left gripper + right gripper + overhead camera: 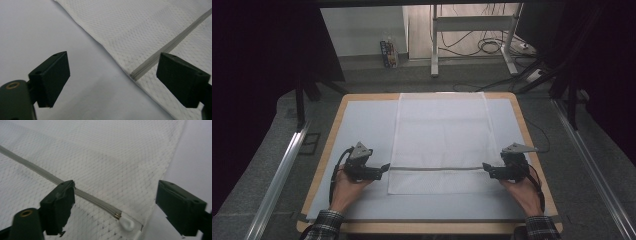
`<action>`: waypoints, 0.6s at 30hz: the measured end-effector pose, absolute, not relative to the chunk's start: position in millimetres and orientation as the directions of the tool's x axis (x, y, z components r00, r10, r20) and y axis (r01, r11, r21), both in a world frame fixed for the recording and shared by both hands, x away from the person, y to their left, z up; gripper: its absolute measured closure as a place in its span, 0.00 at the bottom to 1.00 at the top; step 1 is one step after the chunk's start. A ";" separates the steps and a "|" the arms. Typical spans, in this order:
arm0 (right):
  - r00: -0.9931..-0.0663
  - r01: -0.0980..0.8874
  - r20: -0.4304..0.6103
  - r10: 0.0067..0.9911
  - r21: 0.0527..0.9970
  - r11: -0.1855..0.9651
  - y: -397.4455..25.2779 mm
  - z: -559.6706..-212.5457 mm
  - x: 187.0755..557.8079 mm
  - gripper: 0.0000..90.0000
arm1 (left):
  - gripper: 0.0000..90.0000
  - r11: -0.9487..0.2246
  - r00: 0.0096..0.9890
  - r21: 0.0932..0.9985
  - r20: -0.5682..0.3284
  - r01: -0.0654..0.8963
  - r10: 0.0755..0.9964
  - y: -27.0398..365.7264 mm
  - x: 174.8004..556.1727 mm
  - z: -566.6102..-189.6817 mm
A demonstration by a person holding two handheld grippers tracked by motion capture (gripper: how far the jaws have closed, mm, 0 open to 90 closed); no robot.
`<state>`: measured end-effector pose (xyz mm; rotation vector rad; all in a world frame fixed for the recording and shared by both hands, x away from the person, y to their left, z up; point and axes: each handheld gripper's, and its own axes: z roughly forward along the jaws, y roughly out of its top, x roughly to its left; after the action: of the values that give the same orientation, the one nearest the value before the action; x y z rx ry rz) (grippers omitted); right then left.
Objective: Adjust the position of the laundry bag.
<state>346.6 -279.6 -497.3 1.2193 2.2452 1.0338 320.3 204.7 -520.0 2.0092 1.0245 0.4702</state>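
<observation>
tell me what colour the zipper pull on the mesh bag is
White, a small teardrop-shaped pull at the end of the grey zipper; clearest in the right gripper view.

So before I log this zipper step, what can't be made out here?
- Zipper slider: left jaw covers part of the track in the right gripper view.
- Mesh bag contents: too flat and pale in the high view.
- Bag's near corner: cut off by the bottom edge of the left gripper view.

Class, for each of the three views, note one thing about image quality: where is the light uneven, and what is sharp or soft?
High view: the white mesh bag is brightly lit while the side margins fall into near black. Left gripper view: mesh weave and zipper fairly crisp, the near jaws slightly soft. Right gripper view: the white zipper pull looks a little blurred and the far mesh softens; no strong glare.
</observation>
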 end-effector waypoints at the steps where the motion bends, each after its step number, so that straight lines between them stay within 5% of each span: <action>1: -0.544 0.556 0.015 0.839 0.756 0.347 -279.7 -496.6 347.7 0.23 | 0.20 -0.351 0.609 0.797 -0.027 0.492 0.793 202.8 322.2 -519.4; 18: -0.506 0.588 -0.013 0.862 0.727 0.356 -284.1 -495.0 384.5 0.51 | 0.39 -0.349 0.606 0.795 -0.029 0.496 0.795 194.8 362.4 -523.7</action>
<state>384.5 -284.1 -495.0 1.2680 2.2294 0.9507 362.4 194.8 -523.7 2.0214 1.0187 0.4677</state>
